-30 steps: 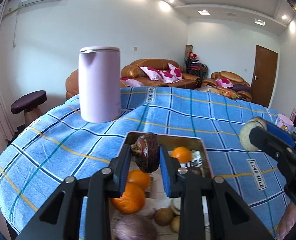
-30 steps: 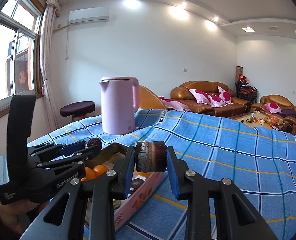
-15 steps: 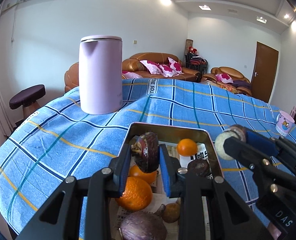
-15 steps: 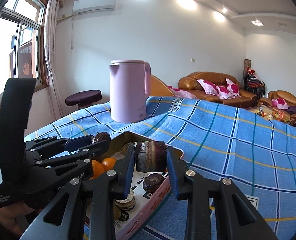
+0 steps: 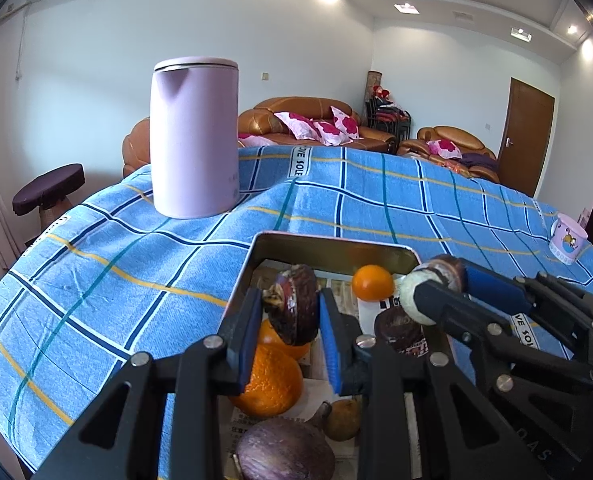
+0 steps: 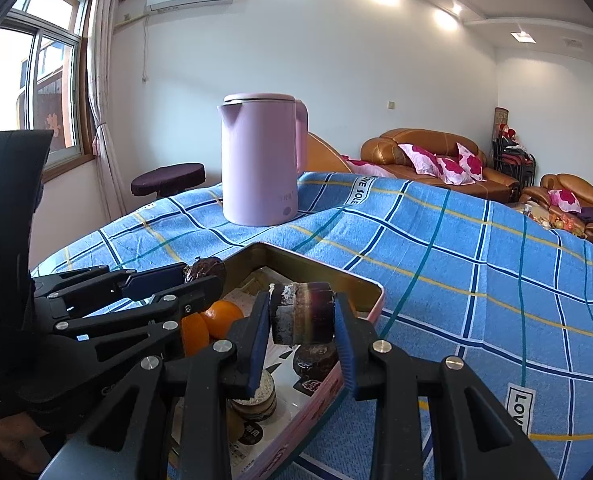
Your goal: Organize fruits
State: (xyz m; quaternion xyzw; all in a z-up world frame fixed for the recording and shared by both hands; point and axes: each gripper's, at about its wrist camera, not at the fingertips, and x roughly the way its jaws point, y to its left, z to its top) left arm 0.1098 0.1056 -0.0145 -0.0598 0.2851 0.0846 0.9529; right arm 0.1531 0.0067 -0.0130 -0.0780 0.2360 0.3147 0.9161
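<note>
The left hand-held gripper (image 5: 290, 318) is closed on a whole dark mangosteen (image 5: 294, 306), held above the left part of the open metal tin (image 5: 328, 246) that sits on the table under its blue checked cloth (image 5: 96, 280). To its right, the right hand-held gripper (image 6: 302, 326) clamps a cut mangosteen half (image 6: 302, 312), white flesh facing the left pad, over the tin's right side near the pink rim. Both fruits hang clear of the tin floor, so the step in hand looks like setting them down inside.

To do it well, each fruit should probably be lowered into a bare patch of the paper lining instead of onto fruit already there, since a round mangosteen set on an orange would likely roll. The pads should part only once the fruit rests on the lining. The two grippers are close together, so lowering one at a time seems safer than both at once.

The tin holds, left to right, two oranges (image 5: 270, 384) stacked close, a purple onion-like bulb (image 5: 286, 450) at the near edge, a small brownish fruit (image 5: 342, 420), a small tangerine (image 5: 372, 282) by the far wall and another dark mangosteen (image 5: 396, 328). A lilac electric kettle (image 5: 194, 138) stands well behind the tin.
</note>
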